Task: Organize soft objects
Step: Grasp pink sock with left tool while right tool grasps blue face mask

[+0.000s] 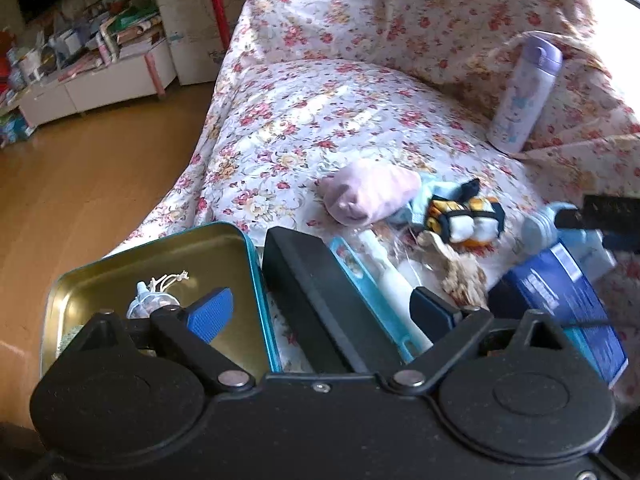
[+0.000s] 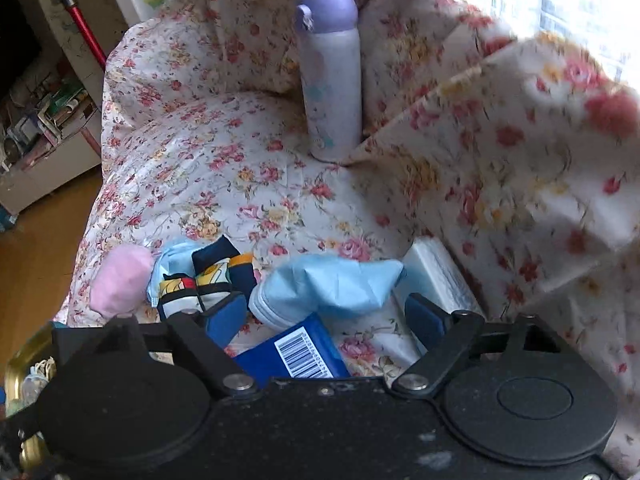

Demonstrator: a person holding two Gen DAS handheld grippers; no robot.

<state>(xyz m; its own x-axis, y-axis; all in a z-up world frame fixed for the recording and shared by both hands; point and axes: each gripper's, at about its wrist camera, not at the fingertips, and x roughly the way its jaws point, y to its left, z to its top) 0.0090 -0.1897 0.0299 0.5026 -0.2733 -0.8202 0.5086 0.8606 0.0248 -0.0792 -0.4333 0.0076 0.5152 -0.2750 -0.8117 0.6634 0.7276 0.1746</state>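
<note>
On the flowered sofa cover lie a rolled pink sock ball, a bundle of patterned navy, yellow and white socks and a crumpled light blue cloth. My left gripper is open above a black slab-shaped object and a packaged toothbrush, short of the pink sock ball. My right gripper is open over a blue packet with a barcode, and the light blue cloth lies just past its fingertips. Neither gripper holds anything.
An open teal tin with a gold inside sits at the sofa's front left edge, small items in it. A purple flask stands against the backrest. A white packet lies by the right armrest. Wooden floor and a cluttered shelf are at left.
</note>
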